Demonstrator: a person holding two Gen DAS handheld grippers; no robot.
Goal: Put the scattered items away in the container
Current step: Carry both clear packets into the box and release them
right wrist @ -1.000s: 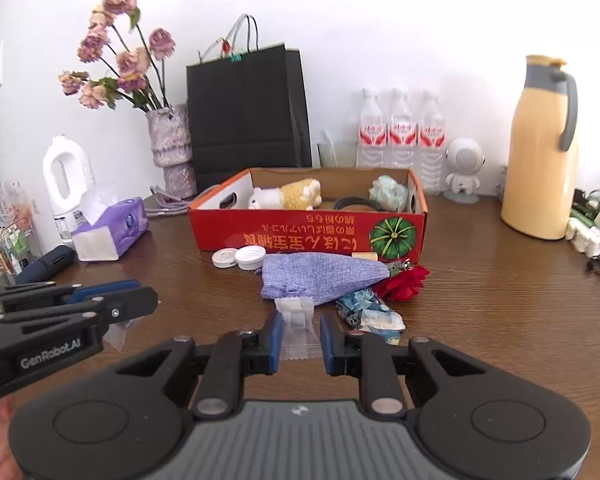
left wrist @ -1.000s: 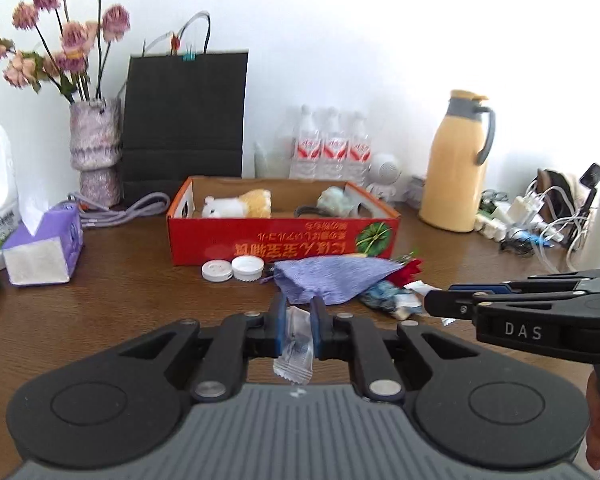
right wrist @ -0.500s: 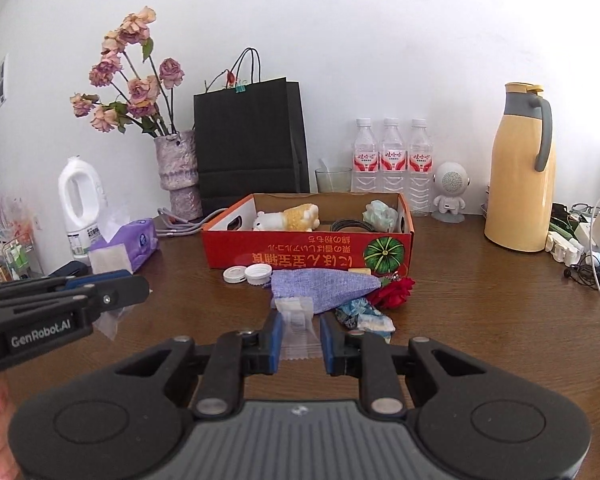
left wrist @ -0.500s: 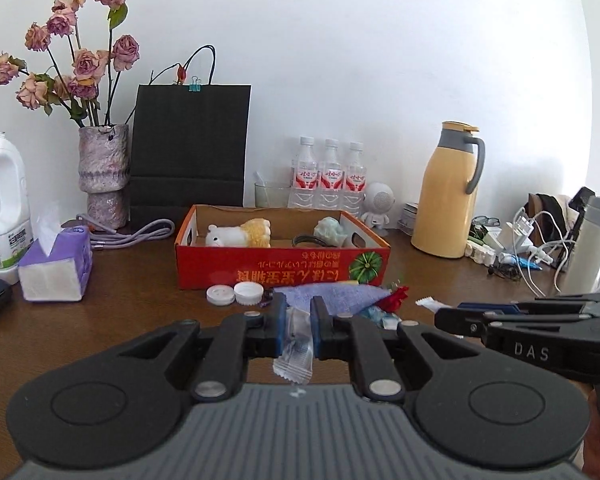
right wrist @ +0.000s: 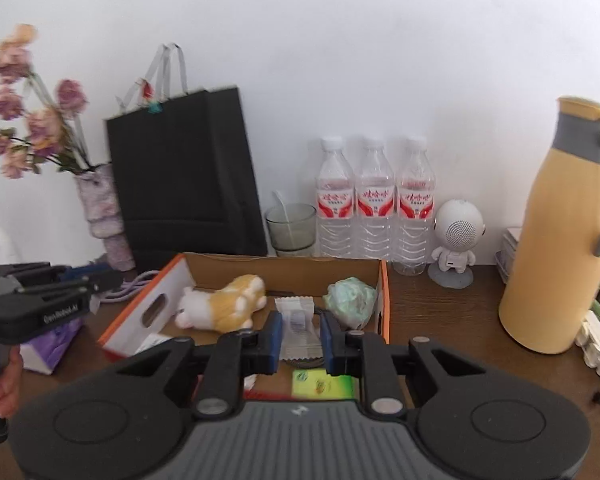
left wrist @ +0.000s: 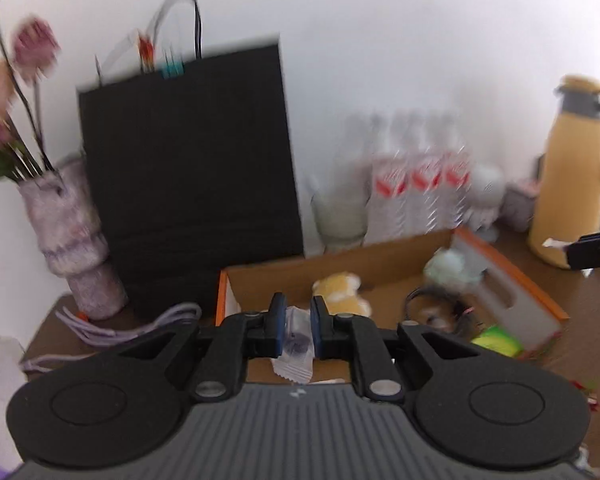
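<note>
The left gripper [left wrist: 295,326] is clamped on a small clear sachet [left wrist: 294,344] with a dark patch inside, whose crimped lower edge hangs below the blue pads; it is poised above the near left part of the open cardboard box [left wrist: 516,276], though this view is smeared by blur. The right gripper [right wrist: 299,334] is likewise clamped on a clear packet [right wrist: 297,322] with white crimped ends, held over the middle of the same box [right wrist: 384,304], just above its near wall. Inside the box lie a yellow-and-white plush toy [right wrist: 224,306] toward the left, a pale green crumpled wad [right wrist: 350,300] at the right, and a dark coiled cable [left wrist: 440,312] near the right end, seen only in the left wrist view. The box sits on a brown wooden table [right wrist: 440,320]. Behind it, against the white wall, stand a black paper bag [right wrist: 184,176], a glass cup [right wrist: 292,226], three water bottles [right wrist: 374,200], a small white robot figure [right wrist: 456,240] and, at the far right, a tall yellow thermos [right wrist: 560,248]. A vase of dried pink flowers [right wrist: 100,208] stands at the far left, with a purple tissue pack [right wrist: 48,344] nearer. A hand [right wrist: 2,380] grips the left gripper's handle at the left edge.
</note>
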